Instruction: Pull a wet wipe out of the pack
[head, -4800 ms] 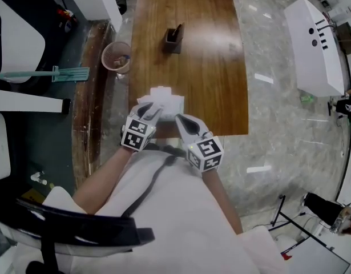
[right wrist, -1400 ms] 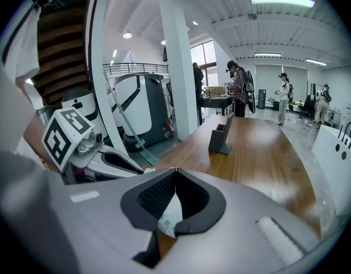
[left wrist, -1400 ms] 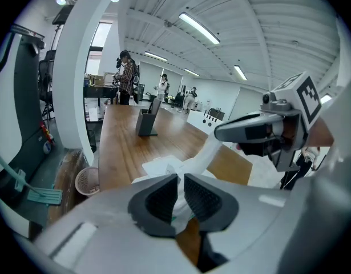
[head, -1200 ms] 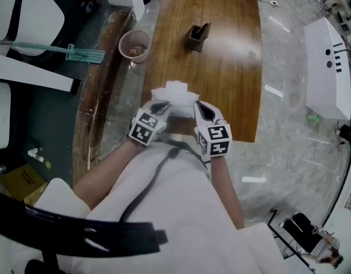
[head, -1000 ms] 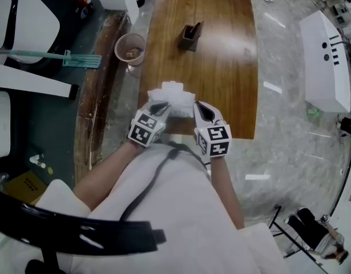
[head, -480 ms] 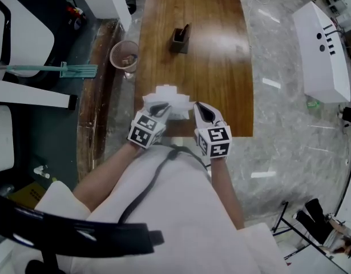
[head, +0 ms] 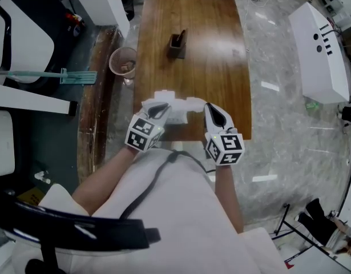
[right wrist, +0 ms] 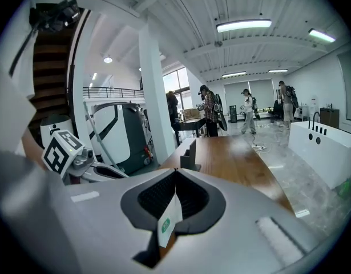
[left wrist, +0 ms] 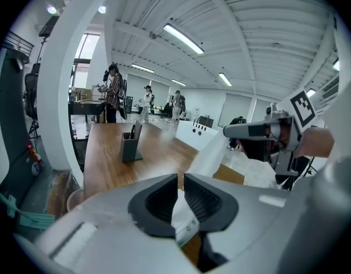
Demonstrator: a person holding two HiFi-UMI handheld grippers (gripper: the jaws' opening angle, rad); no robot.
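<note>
One wet-wipe pack [head: 174, 112], white, sits over the near end of the wooden table [head: 212, 56] between both tools. They largely cover it in the head view, so contact with the table cannot be told. Left gripper [left wrist: 181, 182]: jaws clamped on a white edge with green print, apparently the pack's. Right gripper [right wrist: 175, 178]: jaws pinched together on one white sheet [right wrist: 168, 224] bearing a green mark; wipe or pack flap, not determinable. The sheet stretches between the two tool tips. One dark pen holder [head: 176, 43], upright, farther along the table. One bin [head: 122, 64] on the floor beside the table, contents unclear.
</note>
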